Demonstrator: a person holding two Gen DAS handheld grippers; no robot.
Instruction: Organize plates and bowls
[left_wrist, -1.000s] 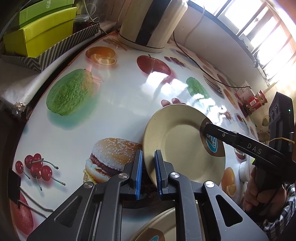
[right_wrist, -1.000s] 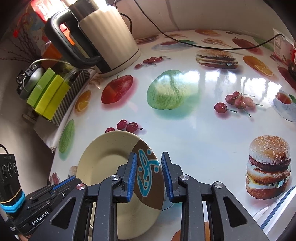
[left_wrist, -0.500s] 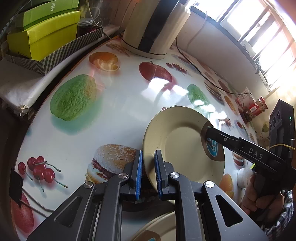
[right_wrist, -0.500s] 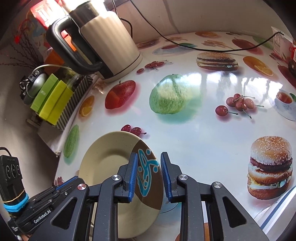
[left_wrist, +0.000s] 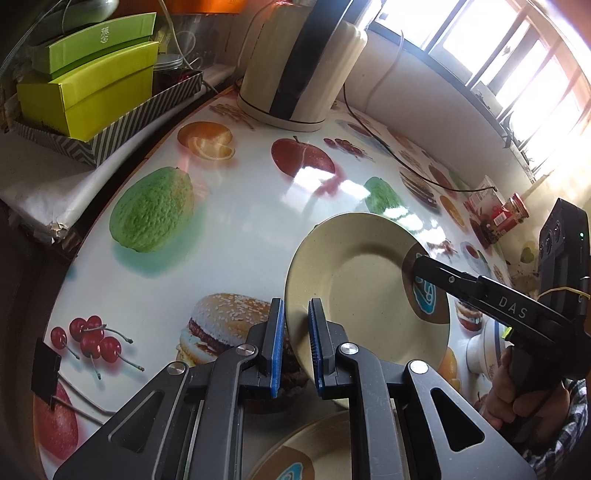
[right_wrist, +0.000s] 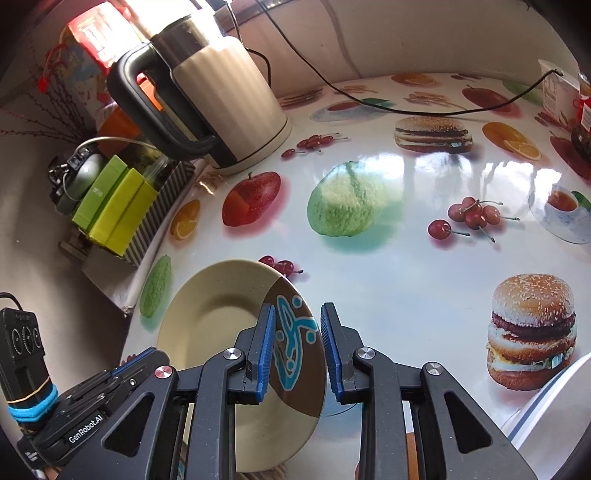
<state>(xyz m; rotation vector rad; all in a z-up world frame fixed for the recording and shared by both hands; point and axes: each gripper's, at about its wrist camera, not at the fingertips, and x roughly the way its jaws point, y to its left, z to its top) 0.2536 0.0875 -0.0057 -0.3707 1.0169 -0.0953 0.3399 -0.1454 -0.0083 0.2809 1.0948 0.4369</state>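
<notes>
Left wrist view: over the fruit-printed table (left_wrist: 229, 236), one cream plate (left_wrist: 354, 288) hangs tilted, its near rim clenched between the left gripper (left_wrist: 295, 343) pads. The right gripper (left_wrist: 419, 266), marked "DAS", grasps its brown-patched far rim. A second plate (left_wrist: 295, 454) lies below. Right wrist view reads "GenRobot.AI" on the left gripper (right_wrist: 85, 428).

Daylight is entering through the barred window (left_wrist: 517, 74), which is overexposing to white. Glare patches are reflecting off the glossy fruit-printed desk (left_wrist: 236, 229) (right_wrist: 424, 170). Fisheye distortion is bending edges, and the corners are vignetting dark. The black gripper fingers (left_wrist: 275, 347) nearest each lens are appearing slightly soft.
</notes>
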